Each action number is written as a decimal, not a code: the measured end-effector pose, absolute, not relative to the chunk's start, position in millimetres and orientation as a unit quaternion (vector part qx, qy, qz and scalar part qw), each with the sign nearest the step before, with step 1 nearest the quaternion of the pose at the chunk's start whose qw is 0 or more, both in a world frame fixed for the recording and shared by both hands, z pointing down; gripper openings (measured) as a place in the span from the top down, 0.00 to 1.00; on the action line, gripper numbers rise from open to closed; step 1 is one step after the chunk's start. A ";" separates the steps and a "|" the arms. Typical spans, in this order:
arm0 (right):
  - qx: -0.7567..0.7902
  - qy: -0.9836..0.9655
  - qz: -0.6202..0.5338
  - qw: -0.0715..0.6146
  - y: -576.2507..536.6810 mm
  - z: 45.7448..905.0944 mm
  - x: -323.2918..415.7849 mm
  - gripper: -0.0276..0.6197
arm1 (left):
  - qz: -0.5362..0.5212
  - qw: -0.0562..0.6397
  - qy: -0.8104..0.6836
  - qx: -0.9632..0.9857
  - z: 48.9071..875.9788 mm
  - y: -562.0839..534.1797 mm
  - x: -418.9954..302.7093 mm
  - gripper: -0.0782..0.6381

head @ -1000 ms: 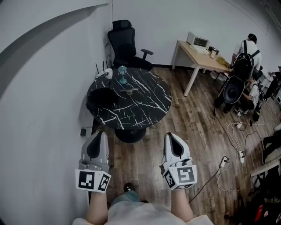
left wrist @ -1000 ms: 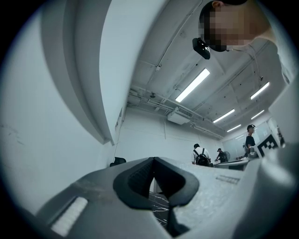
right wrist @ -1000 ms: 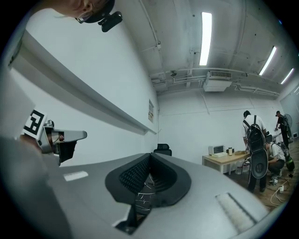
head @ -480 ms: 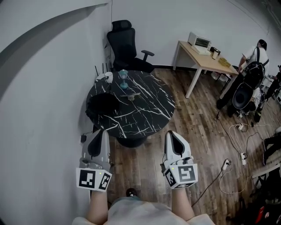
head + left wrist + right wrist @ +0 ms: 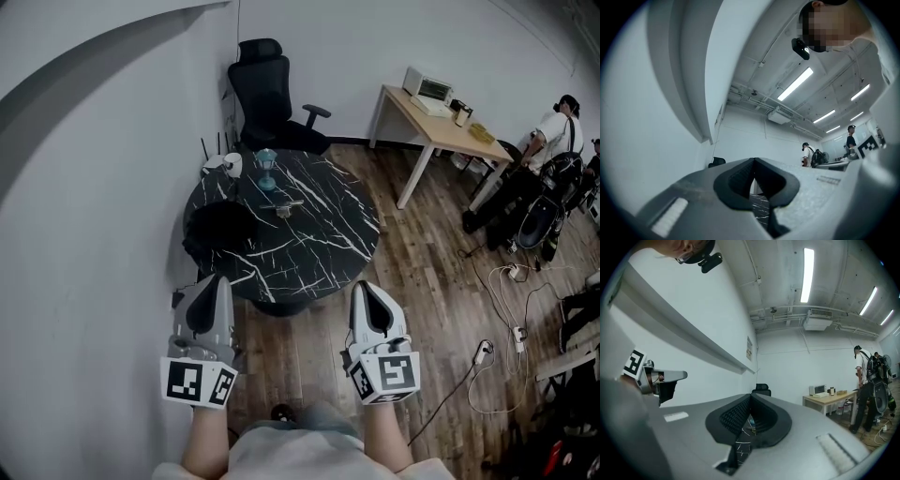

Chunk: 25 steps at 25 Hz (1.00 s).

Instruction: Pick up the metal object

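Metal object (image 5: pixel 289 207): lying on the black marble surface (image 5: pixel 323 258), well apart from both grippers. Left gripper (image 5: pixel 219 284), right gripper (image 5: pixel 362 289): fingers pressing together, holding nothing. Pickup not yet beginning; approach and grasp remaining.

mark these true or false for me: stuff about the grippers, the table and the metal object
1. The left gripper is shut with nothing between its jaws. True.
2. A black office chair stands beyond the round table, by the wall. True.
3. The metal object is held in the right gripper. False: it lies on the table, near the middle; the right gripper is shut and empty.
4. Both grippers are over the table top. False: they are over the wood floor, short of the table's near edge.
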State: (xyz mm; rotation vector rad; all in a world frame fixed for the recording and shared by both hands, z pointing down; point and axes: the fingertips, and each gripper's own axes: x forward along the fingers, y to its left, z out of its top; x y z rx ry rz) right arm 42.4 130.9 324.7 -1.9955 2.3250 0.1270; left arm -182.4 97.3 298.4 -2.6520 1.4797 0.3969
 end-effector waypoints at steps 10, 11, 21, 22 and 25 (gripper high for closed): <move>-0.648 0.760 0.033 0.025 93.6 334.8 42.4 0.96 | 0.123 0.024 0.487 -0.864 312.5 60.1 -183.0 0.88; -0.647 0.761 0.032 0.026 86.8 335.1 43.6 0.96 | 0.124 0.025 0.489 -0.863 312.7 54.2 -182.5 0.88; -0.625 0.778 0.043 0.039 1.6 319.6 57.6 0.96 | 0.127 0.040 0.511 -0.849 300.4 -15.8 -171.0 0.88; -0.623 0.780 0.045 0.040 -6.2 317.2 59.1 0.96 | 0.128 0.042 0.514 -0.847 298.3 -22.0 -169.5 0.88; -0.614 0.787 0.049 0.040 -27.1 311.1 63.8 0.96 | 0.131 0.044 0.524 -0.841 293.0 -39.4 -164.9 0.88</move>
